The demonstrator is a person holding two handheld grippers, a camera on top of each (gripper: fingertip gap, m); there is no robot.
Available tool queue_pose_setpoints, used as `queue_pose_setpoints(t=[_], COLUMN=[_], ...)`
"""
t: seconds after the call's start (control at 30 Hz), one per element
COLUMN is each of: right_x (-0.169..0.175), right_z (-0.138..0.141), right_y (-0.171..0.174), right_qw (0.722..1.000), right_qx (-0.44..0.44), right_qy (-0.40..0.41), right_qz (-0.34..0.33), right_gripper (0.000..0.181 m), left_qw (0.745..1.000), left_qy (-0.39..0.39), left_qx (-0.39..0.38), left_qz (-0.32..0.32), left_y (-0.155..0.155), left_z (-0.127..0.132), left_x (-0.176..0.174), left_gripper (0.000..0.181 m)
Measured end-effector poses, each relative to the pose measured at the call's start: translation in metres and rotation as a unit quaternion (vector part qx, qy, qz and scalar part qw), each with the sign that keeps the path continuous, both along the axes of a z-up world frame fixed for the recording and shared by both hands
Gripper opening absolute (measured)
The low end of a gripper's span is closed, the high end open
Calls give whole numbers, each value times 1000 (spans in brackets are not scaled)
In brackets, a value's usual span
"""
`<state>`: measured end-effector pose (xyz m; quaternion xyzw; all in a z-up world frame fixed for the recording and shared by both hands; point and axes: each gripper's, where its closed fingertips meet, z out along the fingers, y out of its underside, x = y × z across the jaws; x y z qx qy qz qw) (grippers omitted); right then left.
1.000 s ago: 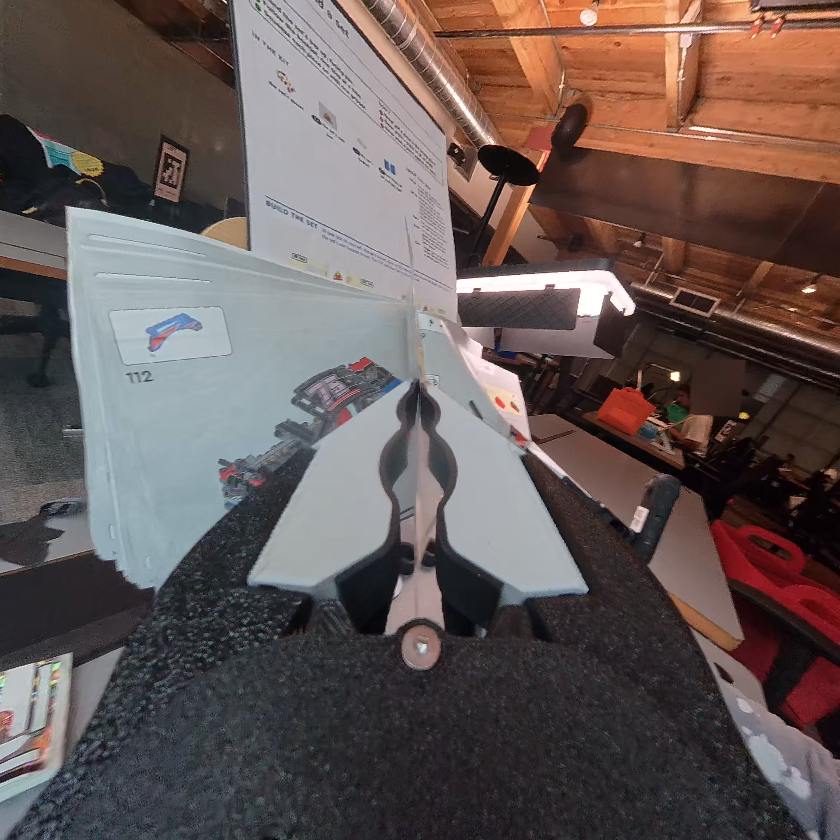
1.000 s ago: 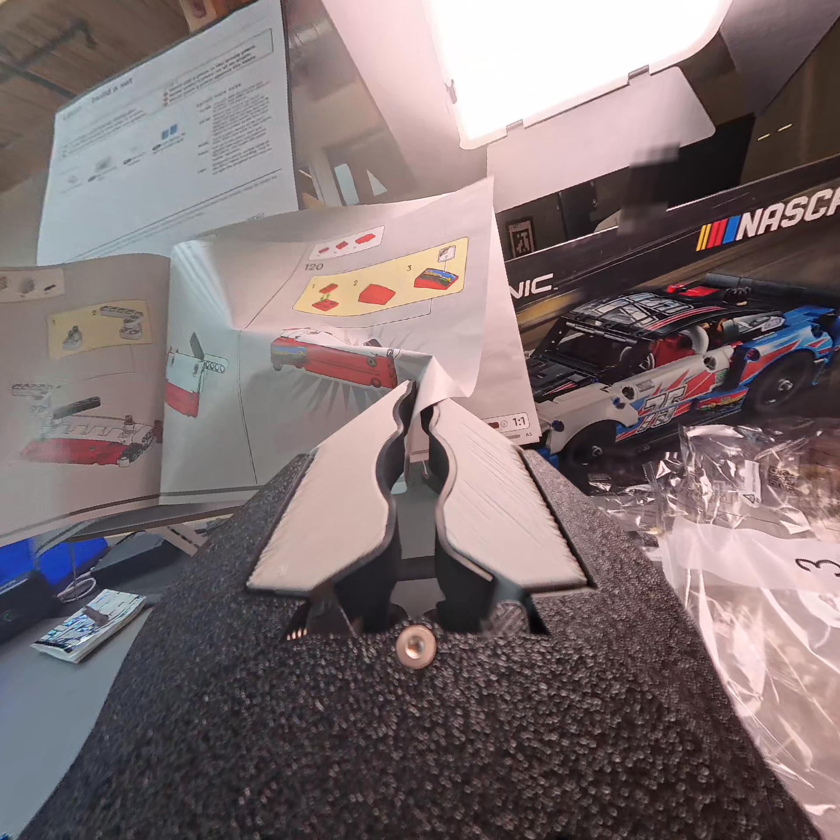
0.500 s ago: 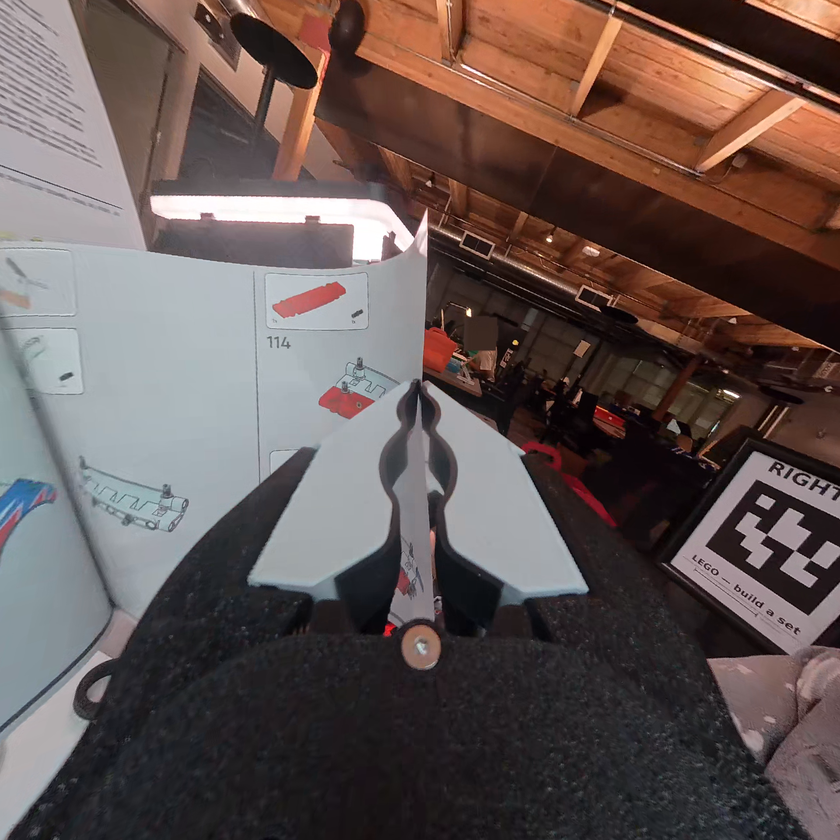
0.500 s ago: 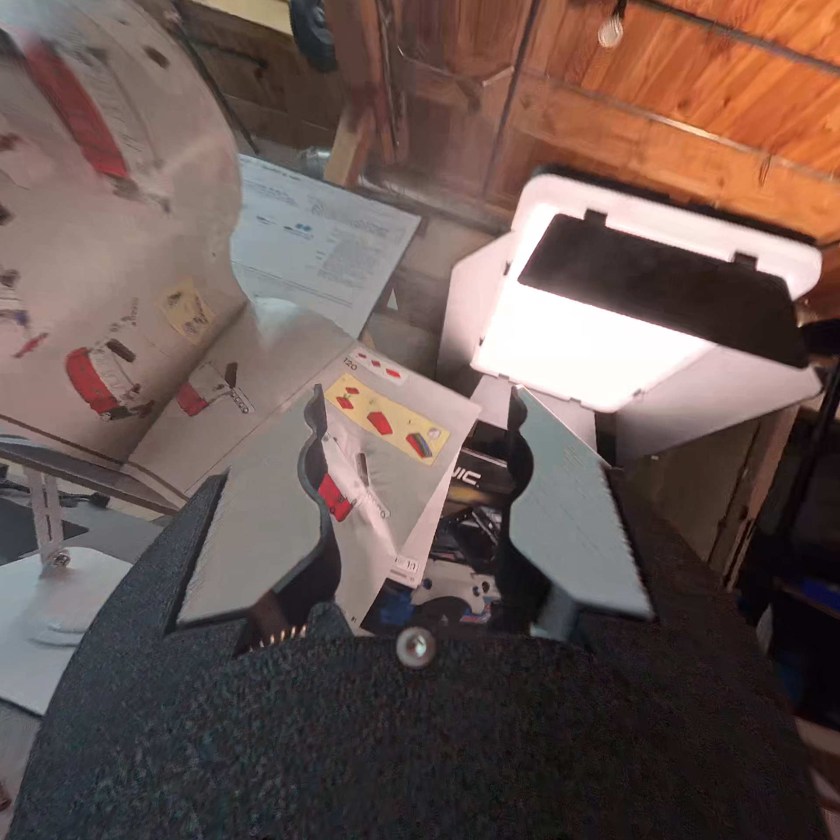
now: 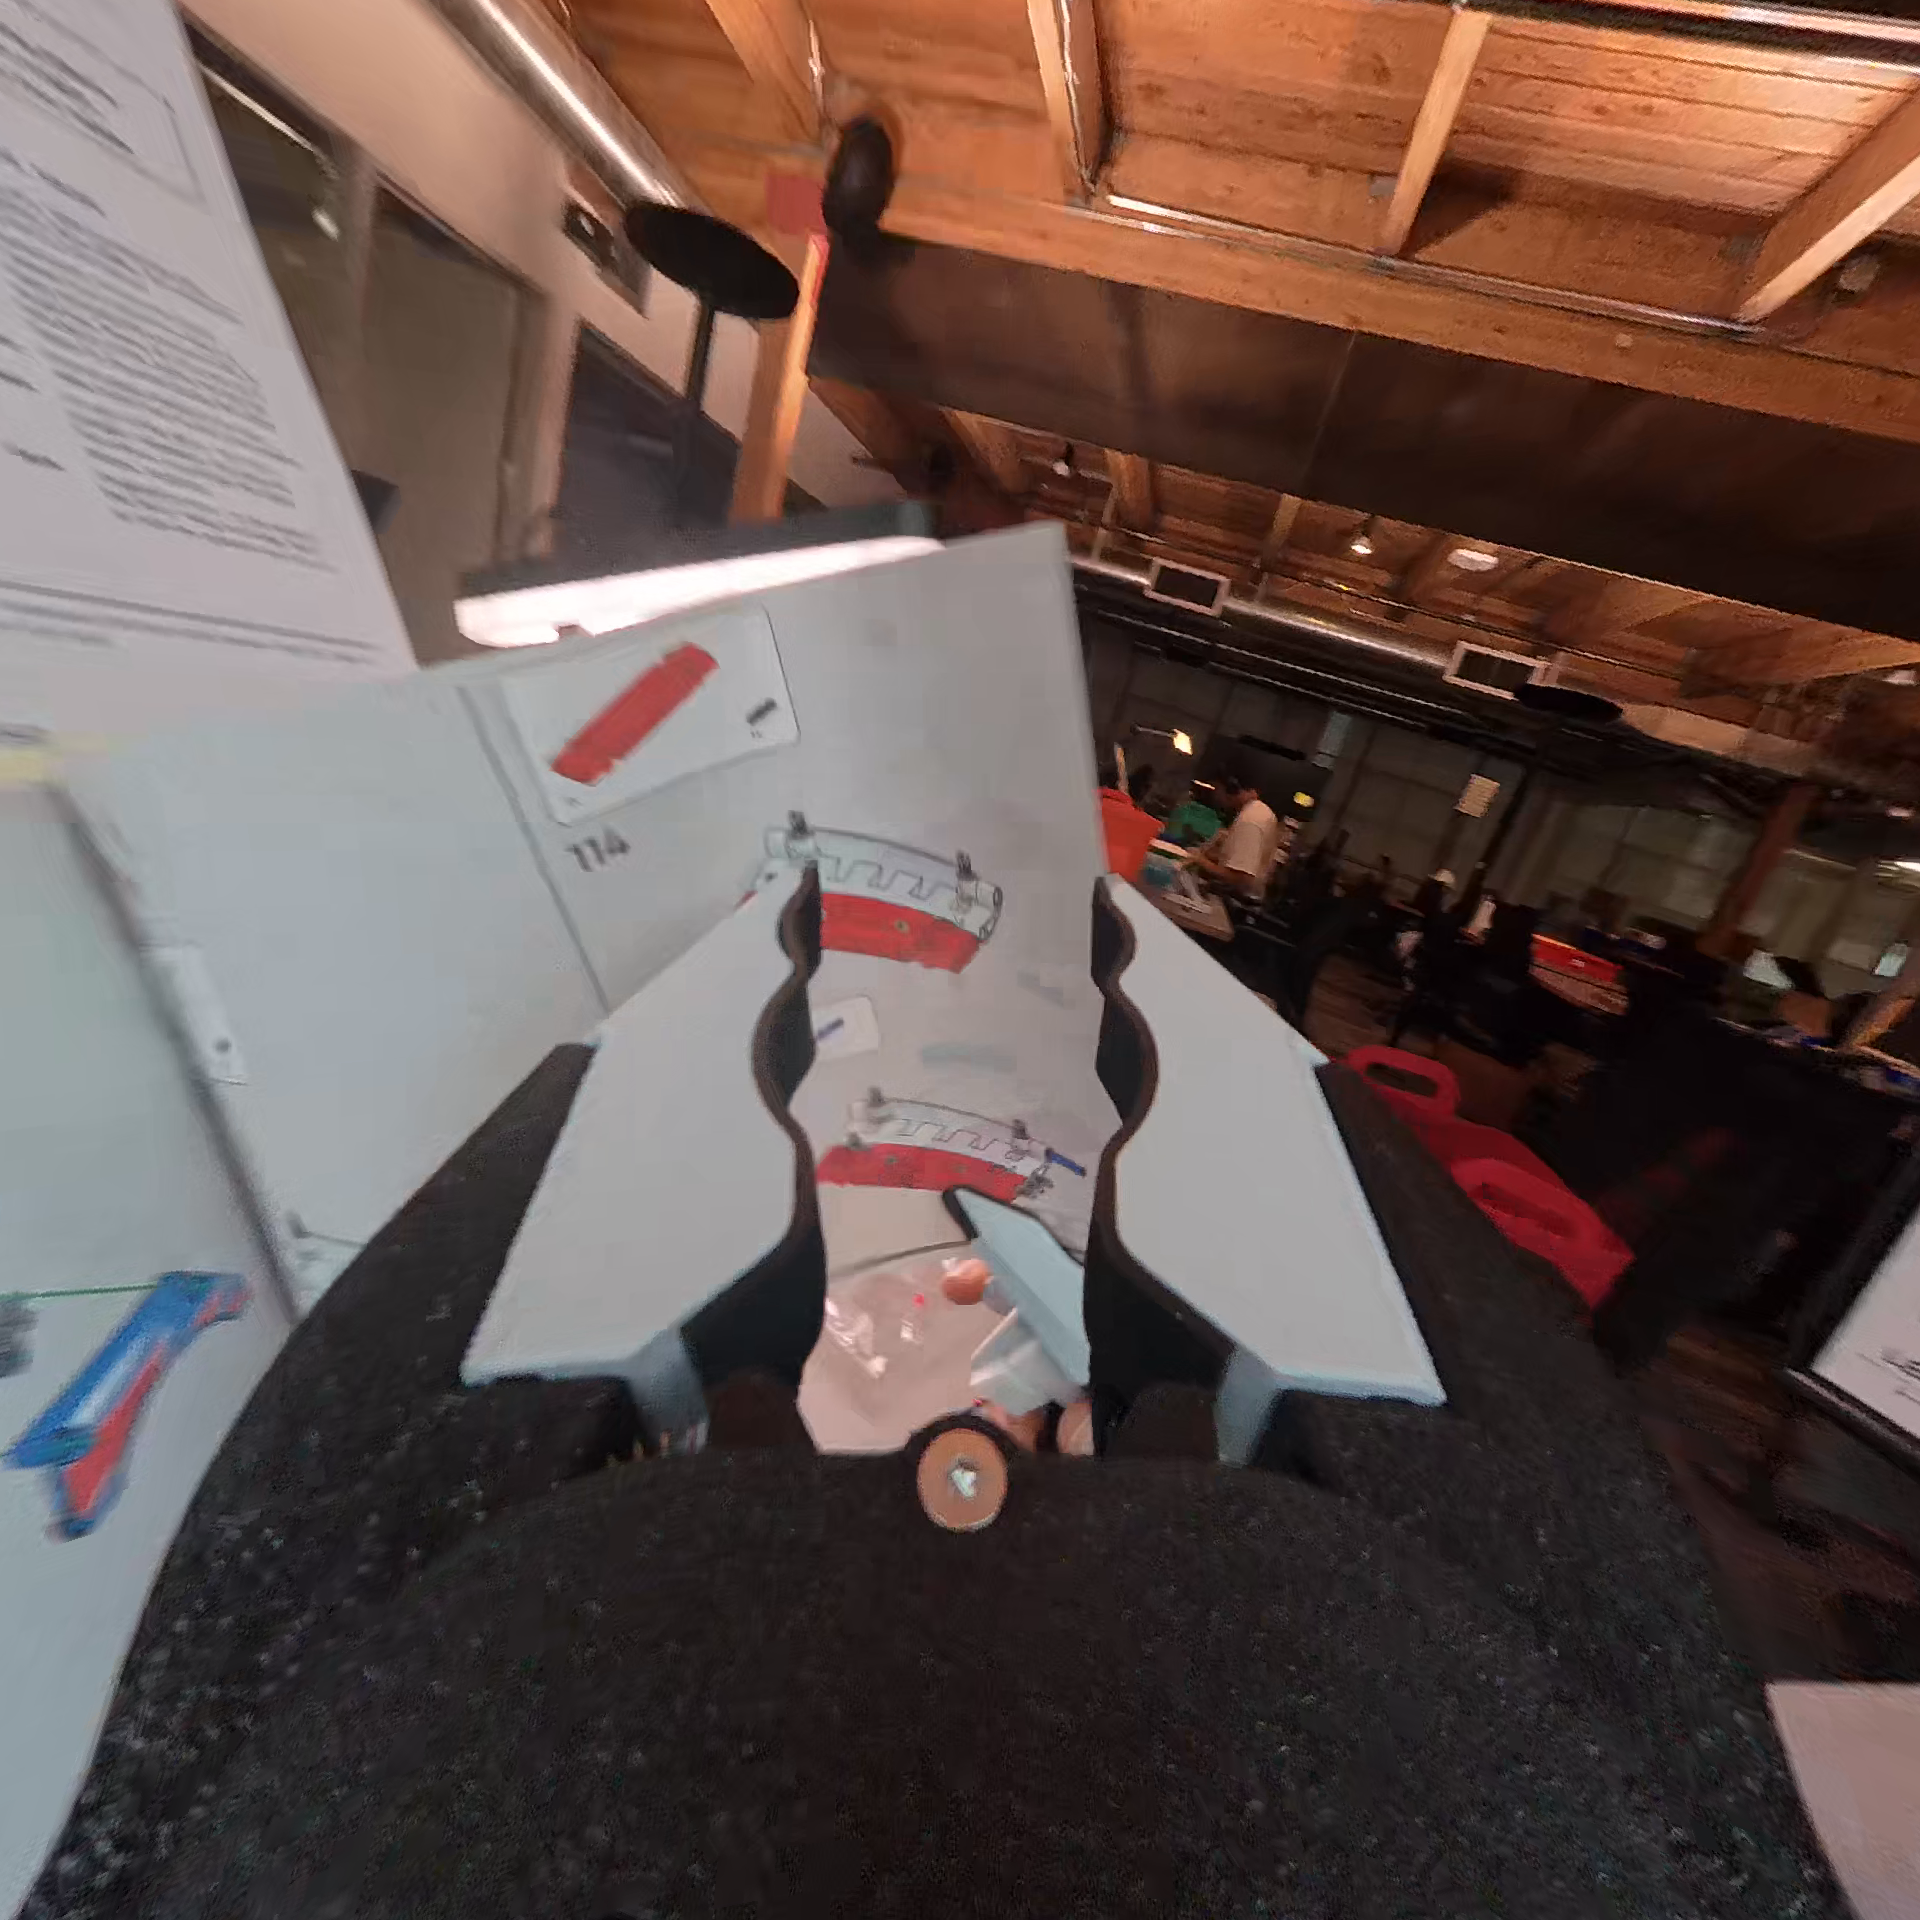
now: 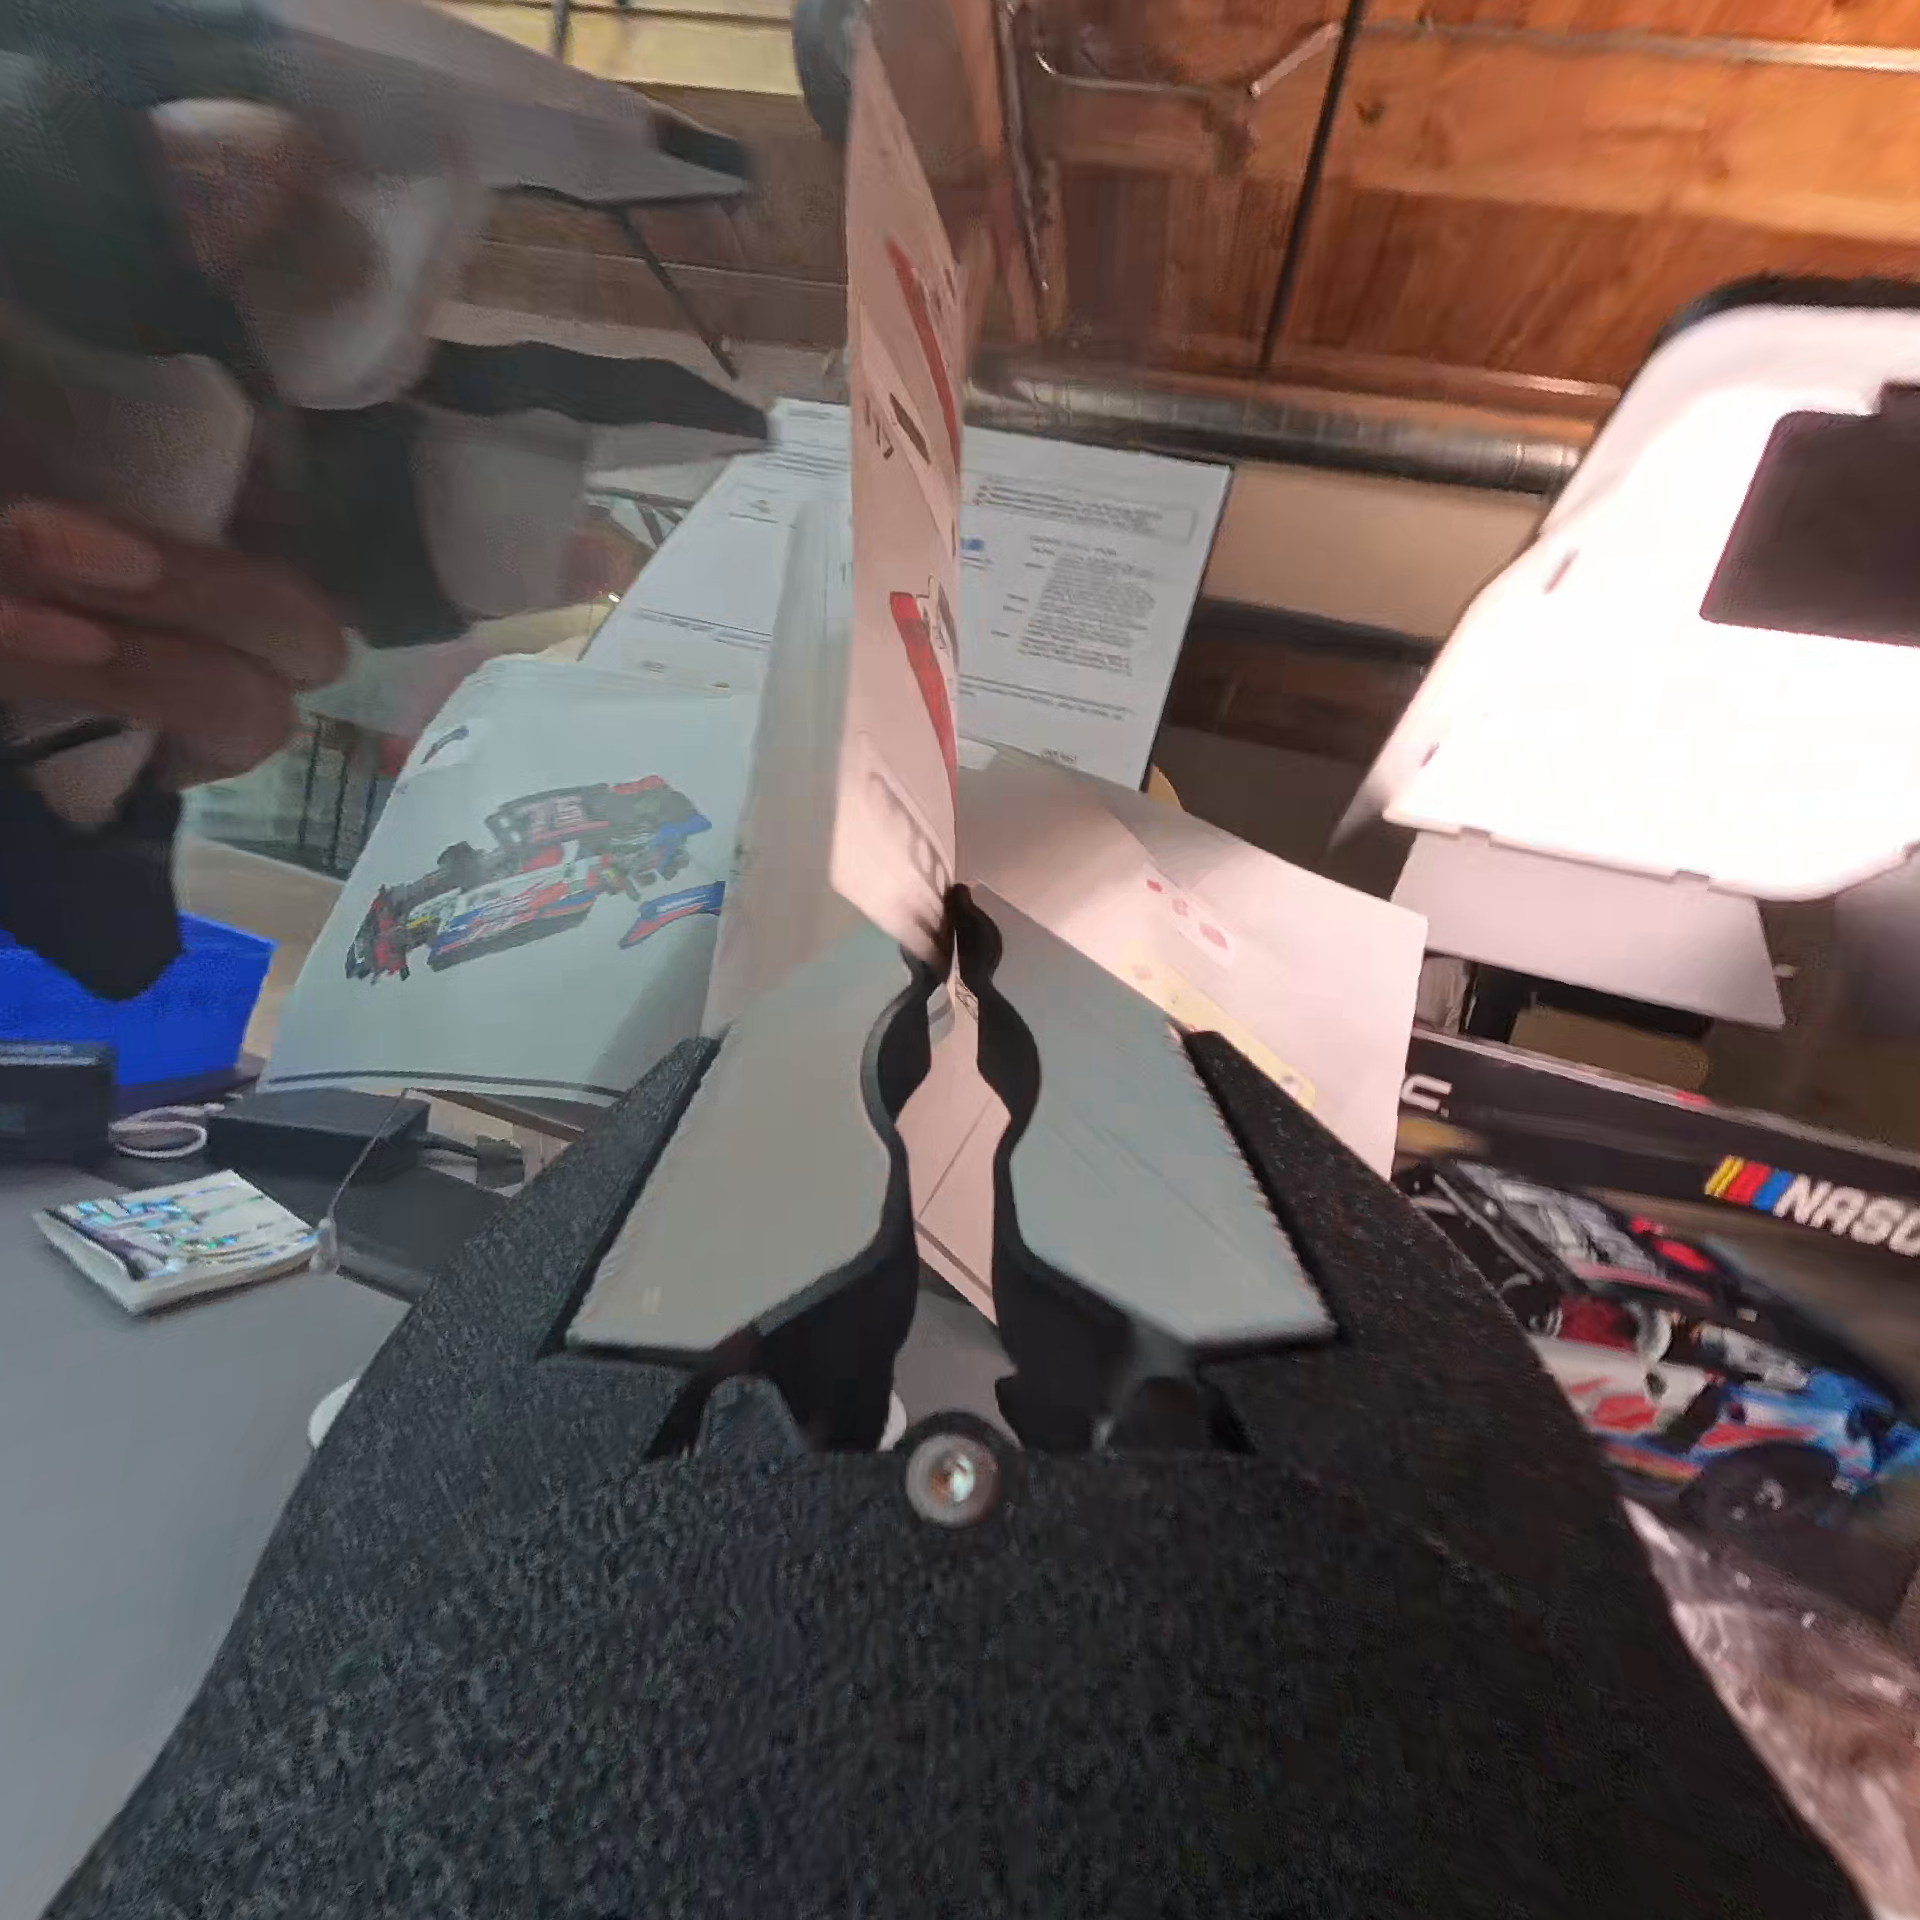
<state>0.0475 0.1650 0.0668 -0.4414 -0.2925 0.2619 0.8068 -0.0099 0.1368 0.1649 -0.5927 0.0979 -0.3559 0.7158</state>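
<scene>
An open instruction booklet [image 6: 520, 883] with toy car drawings stands propped on the table. My right gripper [image 6: 951, 914] is shut on the lower edge of one page [image 6: 904, 623], which stands upright and edge-on. My left gripper [image 5: 951, 894] is open and holds nothing; a page with red part drawings [image 5: 914, 925] shows just beyond its spread fingers. A grey finger of the right gripper [image 5: 1023, 1288] shows low between them. The left gripper and a hand [image 6: 187, 582] appear blurred at upper left in the right wrist view.
A printed sheet [image 6: 1081, 603] stands behind the booklet. A lit light panel [image 6: 1662, 675] is at right, above a dark box with a race car picture [image 6: 1662, 1299]. Clear plastic bags [image 6: 1818, 1714] lie at lower right. A blue bin [image 6: 135, 997] and a small booklet [image 6: 177, 1236] are at left. My right fingertips sit around 12 cm from my left ones.
My left gripper has opened and let go of the page it pinched. My right gripper, shut one second ago and open half a second ago, has shut on a page's edge.
</scene>
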Motion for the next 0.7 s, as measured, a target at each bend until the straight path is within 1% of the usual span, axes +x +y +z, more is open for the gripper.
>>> queue_pose_setpoints(t=[0.03,0.07,0.13,0.23,0.3,0.37,0.43,0.53,0.63,0.7], right_x=[8,17,29,39,43,43,44,43,42,42], right_z=[-2,-4,-14,-31,-45,-61,-72,-88,-102,-107], right_y=[12,22,44,70,88,105,120,139,152,159], right_qw=[999,998,994,985,980,973,966,955,949,947], right_qx=[-31,-54,-97,-156,-188,-221,-247,-286,-307,-314], right_qy=[18,35,51,69,69,62,66,67,56,53], right_qz=[3,2,-8,-12,-19,-25,-28,-35,-45,-54], right_gripper=[0,0,0,0,0,0,1,1,3,3], left_qw=[999,998,993,984,981,978,970,951,929,916], left_qy=[6,13,40,77,92,110,147,219,286,327], left_qx=[16,24,13,-22,-51,-71,-93,-116,-123,-119], left_qz=[34,62,113,159,165,163,172,186,202,197], left_y=[-4,-6,-6,-1,3,7,15,26,35,42], left_z=[3,3,-6,-33,-54,-74,-96,-125,-145,-154], left_x=[-14,-27,-52,-79,-88,-89,-87,-80,-74,-65], left_gripper=[57,60,61,58,51,42,41,39,33,29])
